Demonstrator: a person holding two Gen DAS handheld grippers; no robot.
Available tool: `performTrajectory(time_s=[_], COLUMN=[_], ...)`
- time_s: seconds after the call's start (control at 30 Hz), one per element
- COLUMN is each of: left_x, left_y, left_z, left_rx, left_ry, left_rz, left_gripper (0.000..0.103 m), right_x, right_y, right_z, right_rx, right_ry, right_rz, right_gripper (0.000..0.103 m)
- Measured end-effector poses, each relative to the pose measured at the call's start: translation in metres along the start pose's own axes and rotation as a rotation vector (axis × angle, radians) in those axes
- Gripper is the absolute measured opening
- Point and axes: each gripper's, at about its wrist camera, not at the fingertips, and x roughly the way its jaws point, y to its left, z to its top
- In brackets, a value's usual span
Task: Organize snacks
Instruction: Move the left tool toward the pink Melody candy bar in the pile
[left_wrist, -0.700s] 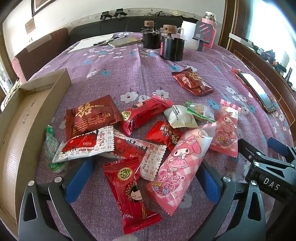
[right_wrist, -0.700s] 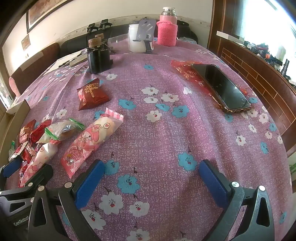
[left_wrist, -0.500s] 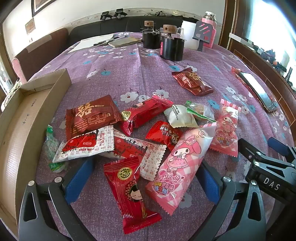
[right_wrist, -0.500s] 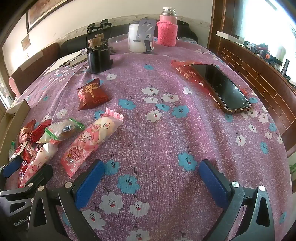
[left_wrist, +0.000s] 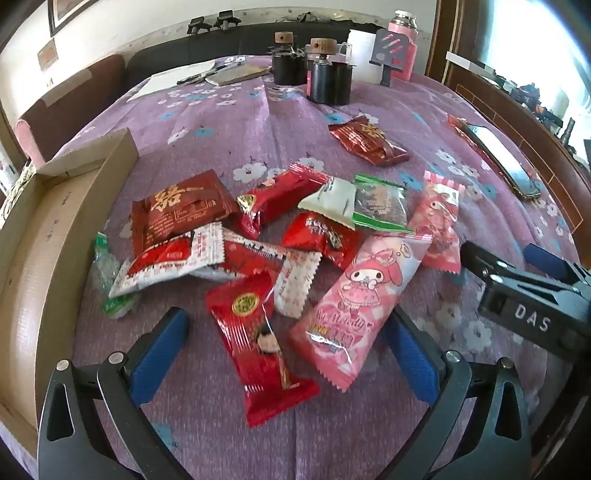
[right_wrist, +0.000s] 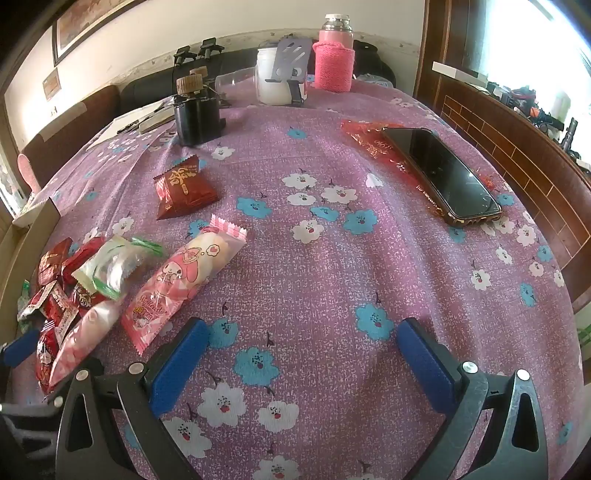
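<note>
"DAS" stands in white capitals on the black body of the right tongs (left_wrist: 532, 295), seen from the left wrist. The long pink wrapper (left_wrist: 364, 299) carries cursive "My Melody". The other packets' print cannot be read.

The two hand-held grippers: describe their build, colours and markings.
Both match: the left hand-held gripper and the right hand-held gripper have black triangular-cutout frames with silver screws and blue finger pads. The right one's black body reads "DAS" in white letters.
</note>
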Motion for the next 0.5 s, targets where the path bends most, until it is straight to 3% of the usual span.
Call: performTrajectory(time_s=[0.33, 0.43, 0.5], left_x=[-0.004, -0.01, -0.022], left_y=[0.0, 0.0, 0.006], left_z=[-0.005, -0.01, -0.016], left_rx=[0.014, 0.057, 0.064], left_ry=[0.027, 0.065, 0.067], left_rz=[-0.01, -0.051, -0.119], left_gripper=[0.103, 0.103, 0.103], right_x=[0.002, 0.001, -0.001], right_y=[0.004, 0.001, -0.005], right_z=[0.0, 0.003, 0.001], right_rx=[-0.001, -0.04, -0.04], right_ry=[0.008, 0.079, 0.081], right_rz=[0.002, 0.044, 0.075], right_gripper=[0.103, 0.103, 0.103])
